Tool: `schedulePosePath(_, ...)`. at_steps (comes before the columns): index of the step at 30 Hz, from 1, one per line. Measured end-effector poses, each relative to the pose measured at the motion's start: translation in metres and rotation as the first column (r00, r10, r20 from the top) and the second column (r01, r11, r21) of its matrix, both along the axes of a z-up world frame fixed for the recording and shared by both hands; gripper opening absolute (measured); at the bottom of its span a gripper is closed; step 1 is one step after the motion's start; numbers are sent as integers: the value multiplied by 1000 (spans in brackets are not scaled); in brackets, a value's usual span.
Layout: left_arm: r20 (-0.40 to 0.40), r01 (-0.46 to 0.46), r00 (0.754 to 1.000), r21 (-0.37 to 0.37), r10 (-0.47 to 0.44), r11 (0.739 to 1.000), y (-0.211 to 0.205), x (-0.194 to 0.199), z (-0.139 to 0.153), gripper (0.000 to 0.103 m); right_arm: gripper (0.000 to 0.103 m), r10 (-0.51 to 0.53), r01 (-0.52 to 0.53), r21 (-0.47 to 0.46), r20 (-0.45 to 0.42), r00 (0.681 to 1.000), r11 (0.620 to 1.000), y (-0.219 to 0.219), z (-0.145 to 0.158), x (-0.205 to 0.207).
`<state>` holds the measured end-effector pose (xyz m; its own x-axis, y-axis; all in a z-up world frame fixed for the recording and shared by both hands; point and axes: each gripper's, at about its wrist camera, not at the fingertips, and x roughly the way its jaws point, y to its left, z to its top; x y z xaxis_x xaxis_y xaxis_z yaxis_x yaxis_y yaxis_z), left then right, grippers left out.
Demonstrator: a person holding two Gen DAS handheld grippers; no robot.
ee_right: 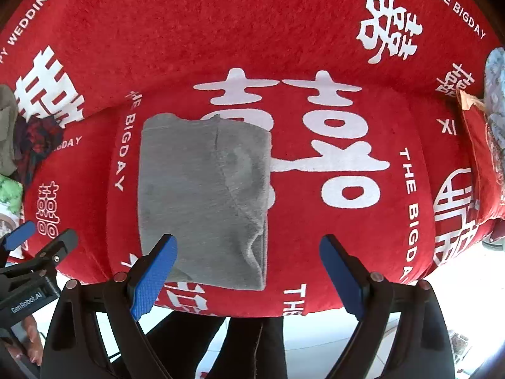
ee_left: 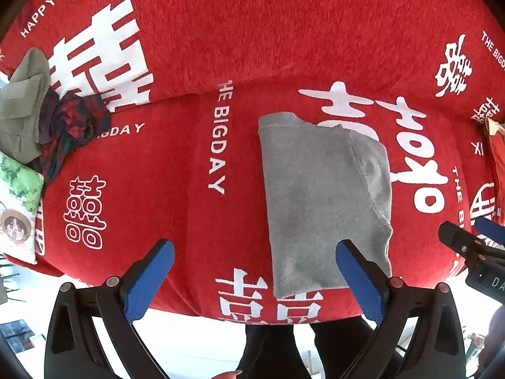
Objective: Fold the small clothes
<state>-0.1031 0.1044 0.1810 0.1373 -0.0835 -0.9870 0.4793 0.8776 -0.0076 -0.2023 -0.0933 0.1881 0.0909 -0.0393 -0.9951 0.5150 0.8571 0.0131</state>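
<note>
While poised over the red sofa cover (ee_right: 284,31), pointed straight down: left gripper (ee_left: 255,279), jaws spread wide, nothing between them; right gripper (ee_right: 249,276), jaws equally wide apart and likewise empty. Blue ribbed pads (ee_left: 148,284) on black plastic arms, both tools alike. Right gripper seen from the left wrist view at about 3 o'clock; left gripper seen from the right wrist view at about 9 o'clock.

Lay flat on the seat cushion near its front edge: grey garment (ee_right: 205,195), soft fleecy knit, folded into a rough rectangle, a curved seam and a stitched hem showing on top. Long axis ran 12 to 6 o'clock in both views, hemmed edge toward 12, near end toward the grippers. Touched by neither gripper's pads, though partly overlapped in view by one finger of each.

Cover itself plush, red with white characters and lettering. Heaped at 9 o'clock in the left view: olive-grey cloth (ee_left: 25,101) and dark plaid cloth (ee_left: 72,126), crumpled, beside a printed cushion (ee_left: 19,208). Dark trouser legs (ee_right: 240,347) at 6 o'clock.
</note>
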Motion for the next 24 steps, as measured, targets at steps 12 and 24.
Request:
schedulePosePath(12, 16, -11, 1000, 20, 11, 1000, -4, 1, 5, 102, 93, -12, 12, 14, -2, 1000, 1000, 0, 0, 4)
schedulePosePath(24, 12, -25, 1000, 36, 25, 999, -5, 2, 4, 102, 93, -11, 12, 18, -15, 1000, 1000, 0, -2, 8)
